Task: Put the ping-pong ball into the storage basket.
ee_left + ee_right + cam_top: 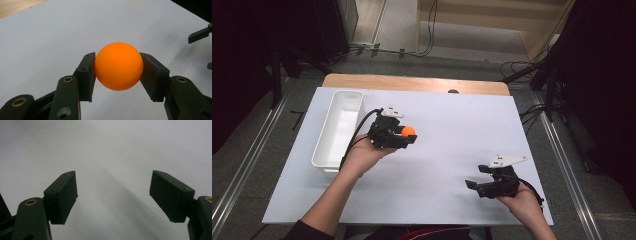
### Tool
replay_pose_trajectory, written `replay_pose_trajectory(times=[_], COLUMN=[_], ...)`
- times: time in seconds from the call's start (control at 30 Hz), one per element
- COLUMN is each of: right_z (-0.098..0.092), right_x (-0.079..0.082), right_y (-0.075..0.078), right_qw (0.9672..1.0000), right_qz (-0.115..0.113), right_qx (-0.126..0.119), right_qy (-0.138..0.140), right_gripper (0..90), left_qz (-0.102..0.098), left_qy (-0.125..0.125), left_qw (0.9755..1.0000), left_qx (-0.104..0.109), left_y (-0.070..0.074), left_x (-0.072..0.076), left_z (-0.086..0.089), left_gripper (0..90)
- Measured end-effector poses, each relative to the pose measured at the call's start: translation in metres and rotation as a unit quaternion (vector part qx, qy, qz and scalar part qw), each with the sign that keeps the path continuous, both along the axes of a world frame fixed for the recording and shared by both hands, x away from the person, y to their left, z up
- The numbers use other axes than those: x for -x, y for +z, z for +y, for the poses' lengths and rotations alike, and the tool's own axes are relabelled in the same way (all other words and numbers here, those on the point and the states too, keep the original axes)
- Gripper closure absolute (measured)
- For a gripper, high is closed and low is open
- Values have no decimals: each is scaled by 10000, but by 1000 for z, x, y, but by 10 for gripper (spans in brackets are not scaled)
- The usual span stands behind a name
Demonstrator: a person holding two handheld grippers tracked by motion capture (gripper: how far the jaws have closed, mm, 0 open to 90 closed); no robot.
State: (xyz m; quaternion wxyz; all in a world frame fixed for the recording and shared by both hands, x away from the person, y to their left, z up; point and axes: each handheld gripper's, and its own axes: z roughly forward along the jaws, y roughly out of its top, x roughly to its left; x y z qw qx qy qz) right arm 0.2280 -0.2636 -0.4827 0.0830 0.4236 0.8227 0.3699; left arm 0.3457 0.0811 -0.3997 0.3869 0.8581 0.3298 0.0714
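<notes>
orange ball (117, 65) clamped at its widest girth in left claw (408, 136), held above the white surface (452, 130), near white bin (338, 130). judged light, smooth, rigid, prone to slip; moderate squeeze advised. right claw (475, 177) released, empty.

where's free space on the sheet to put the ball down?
Bare sheet between the left gripper, shut on the orange ball, and the open right gripper; also the far right side. The white bin crowds the left edge; its inside looks empty.

White bin (337, 127) blocks table's left
</notes>
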Motion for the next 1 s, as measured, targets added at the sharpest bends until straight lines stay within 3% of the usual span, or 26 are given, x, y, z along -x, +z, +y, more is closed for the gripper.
replay_pose_trajectory(times=[1.0], right_z=[-1], right_x=[1], right_y=[1], right_qw=[10000], right_qz=[5], right_qx=[11], right_qy=[-28], right_gripper=[207], left_qz=[-30], left_qy=[472], left_qw=[9989], left_qx=[-76], left_y=[4], left_x=[-16], left_z=[33], left_gripper=[486])
